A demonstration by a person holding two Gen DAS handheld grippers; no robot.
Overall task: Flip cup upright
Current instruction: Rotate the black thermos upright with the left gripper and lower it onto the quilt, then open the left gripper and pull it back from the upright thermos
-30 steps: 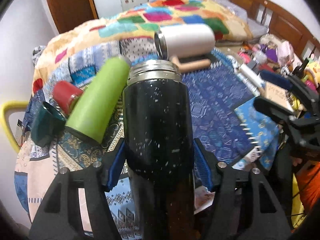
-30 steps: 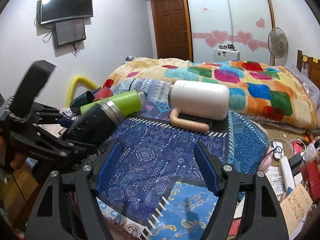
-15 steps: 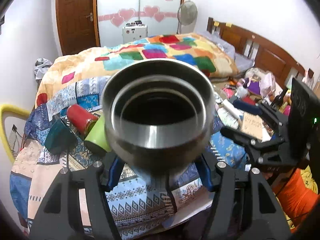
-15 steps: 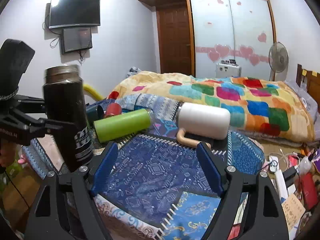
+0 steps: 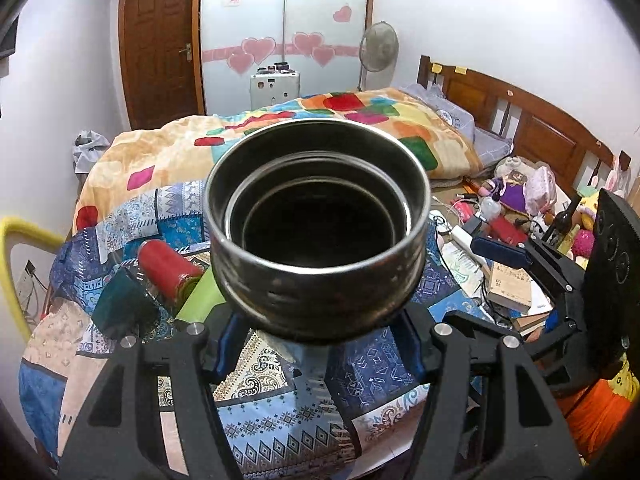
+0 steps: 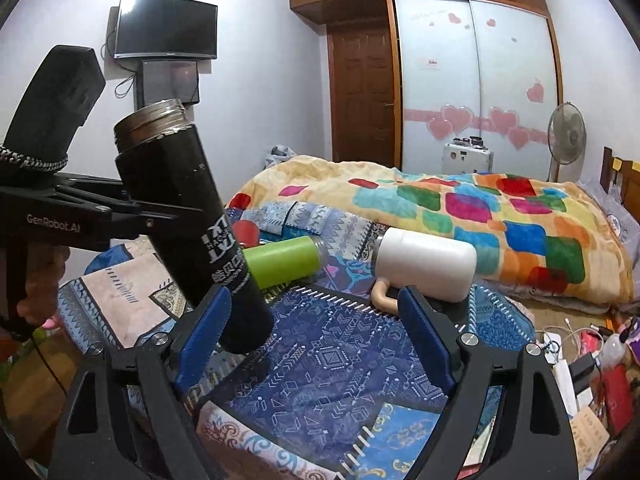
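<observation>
The left hand-held gripper (image 5: 316, 344) is clamped on the black cup (image 6: 192, 216), gripping it around the body. In the right wrist view the cup sits at the left of the frame, mouth up and leaning toward the upper left, its base low near the blue patterned cloth (image 6: 328, 364); whether the base touches the cloth cannot be told. In the left wrist view its open steel mouth (image 5: 316, 216) fills the centre of the frame.

The right hand-held gripper (image 6: 316, 340) is spread wide with nothing between its blue pads, low over the cloth.

By my reading the flip is mostly done: the cup is off its side and nearly vertical. What seems left is squaring it up, setting the base flat, and letting go.

A green bottle (image 6: 284, 260), a white mug (image 6: 424, 264) and a red cup (image 5: 168, 268) lie on their sides behind it.
</observation>
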